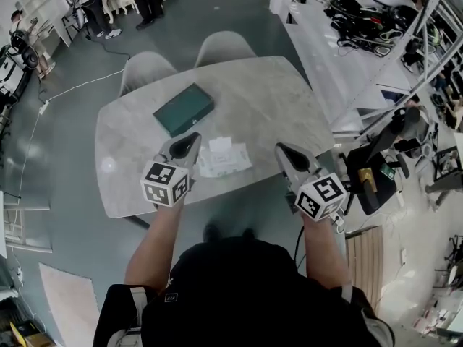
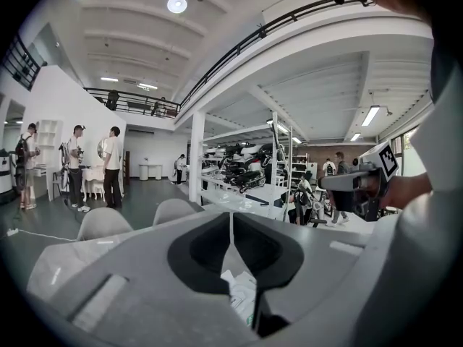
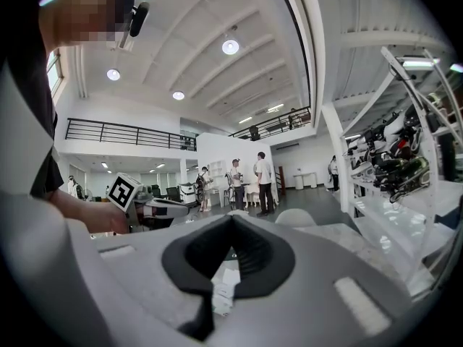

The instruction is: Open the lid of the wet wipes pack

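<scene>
Wipes pack [image 1: 224, 157] lies on table [image 1: 289, 92], near edge, btwn the 2 grippers. Left gripper [image 1: 194, 137] and right gripper [image 1: 281, 149] hover w/ jaws pressed together, empty. Tip: 1 pins pack, other spreads, catches lid edge low.

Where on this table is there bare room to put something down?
Bare: the table's far right part, right of the green box, and its left end, left of the box. Crowded: the near middle, where the wipes pack lies between the left claw and right claw, with the box just behind.
</scene>
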Demonstrator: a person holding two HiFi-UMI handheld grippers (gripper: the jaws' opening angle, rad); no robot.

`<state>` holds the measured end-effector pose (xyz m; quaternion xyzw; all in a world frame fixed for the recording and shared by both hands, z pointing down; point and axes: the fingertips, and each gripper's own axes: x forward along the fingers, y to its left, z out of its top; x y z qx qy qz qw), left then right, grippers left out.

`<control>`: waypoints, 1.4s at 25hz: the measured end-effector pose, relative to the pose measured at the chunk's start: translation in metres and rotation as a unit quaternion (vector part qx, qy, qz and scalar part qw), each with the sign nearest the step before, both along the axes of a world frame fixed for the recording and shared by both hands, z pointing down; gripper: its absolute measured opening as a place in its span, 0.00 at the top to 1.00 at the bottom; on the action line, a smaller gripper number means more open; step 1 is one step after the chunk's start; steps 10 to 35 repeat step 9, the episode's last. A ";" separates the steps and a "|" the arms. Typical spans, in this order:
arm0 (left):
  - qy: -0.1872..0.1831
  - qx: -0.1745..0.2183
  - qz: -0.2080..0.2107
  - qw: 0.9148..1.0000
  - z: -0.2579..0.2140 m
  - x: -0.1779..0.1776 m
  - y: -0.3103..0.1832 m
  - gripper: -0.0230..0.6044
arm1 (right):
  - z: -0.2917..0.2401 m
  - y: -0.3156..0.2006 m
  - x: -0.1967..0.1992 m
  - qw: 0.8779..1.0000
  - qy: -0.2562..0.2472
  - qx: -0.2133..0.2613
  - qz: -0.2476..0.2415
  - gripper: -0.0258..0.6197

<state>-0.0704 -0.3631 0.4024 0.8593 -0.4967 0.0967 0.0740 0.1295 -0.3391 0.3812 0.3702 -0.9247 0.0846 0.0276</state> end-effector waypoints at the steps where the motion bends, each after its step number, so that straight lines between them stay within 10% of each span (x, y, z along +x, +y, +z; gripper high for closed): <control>1: 0.000 -0.001 0.000 1.000 0.001 0.000 0.000 0.92 | 0.001 0.000 -0.001 1.000 0.001 -0.001 -0.001 0.96; 35: -0.003 -0.008 -0.004 1.000 0.002 0.000 -0.002 0.92 | 0.004 -0.003 -0.002 1.000 -0.001 -0.010 -0.008 0.96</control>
